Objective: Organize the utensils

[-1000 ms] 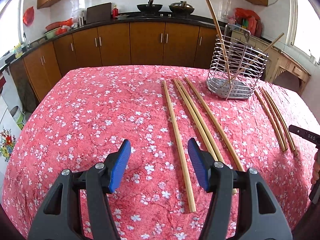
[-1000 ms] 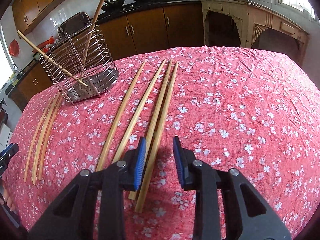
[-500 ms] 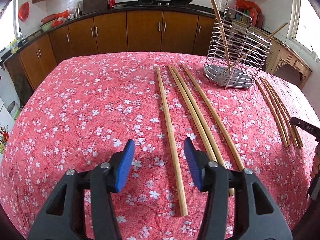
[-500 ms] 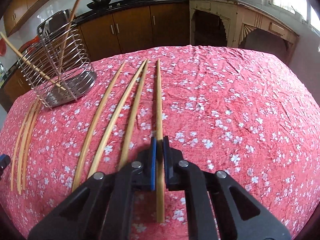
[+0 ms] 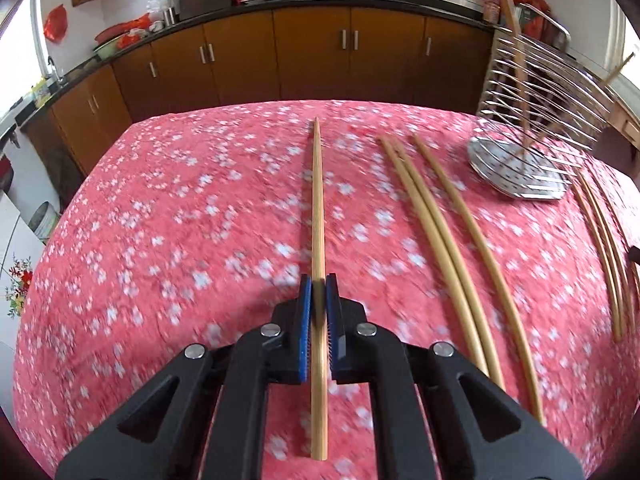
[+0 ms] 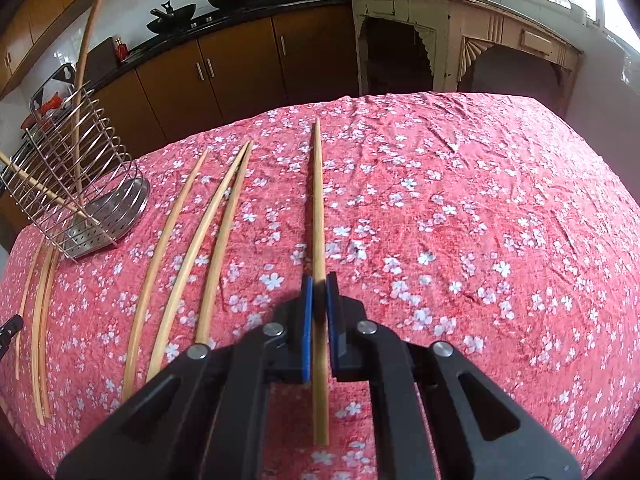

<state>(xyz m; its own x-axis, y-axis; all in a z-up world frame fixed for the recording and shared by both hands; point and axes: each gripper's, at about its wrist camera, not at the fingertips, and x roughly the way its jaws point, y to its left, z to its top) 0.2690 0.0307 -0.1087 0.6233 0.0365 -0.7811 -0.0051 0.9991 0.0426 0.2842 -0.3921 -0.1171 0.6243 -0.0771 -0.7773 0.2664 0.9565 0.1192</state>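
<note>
Two grippers, each with its blue pads pressed together on a stick: the left gripper [image 5: 319, 280] clamps a long bamboo chopstick [image 5: 318, 200] that runs straight ahead along the middle of its view, its near end poking back past the pads [image 5: 305, 320] between the black arms, its tapered tip pointing toward the far edge of the table; the right gripper [image 6: 319, 280] clamps a chopstick [image 6: 318, 200] the same way in its own view, pads tight on either side and a short length sticking out behind; whether these are one stick or two cannot be told, as neither view shows the other gripper on it. Three loose chopsticks [image 5: 436, 224] lie on the pink flowered tablecloth [image 5: 180, 220] to the right of the held one in the left view, and to its left [image 6: 182, 236] in the right view, well apart from the pads; beyond them stands the wire rack [image 5: 532, 92], with sticks leaning inside it, and past the rack lie some thinner sticks [image 5: 604, 240] near the table edge. The left view's cloth is smeared by blur; the rack [image 6: 68, 168] is cut off at the frame edge; whether either held stick touches the cloth is unclear.
</note>
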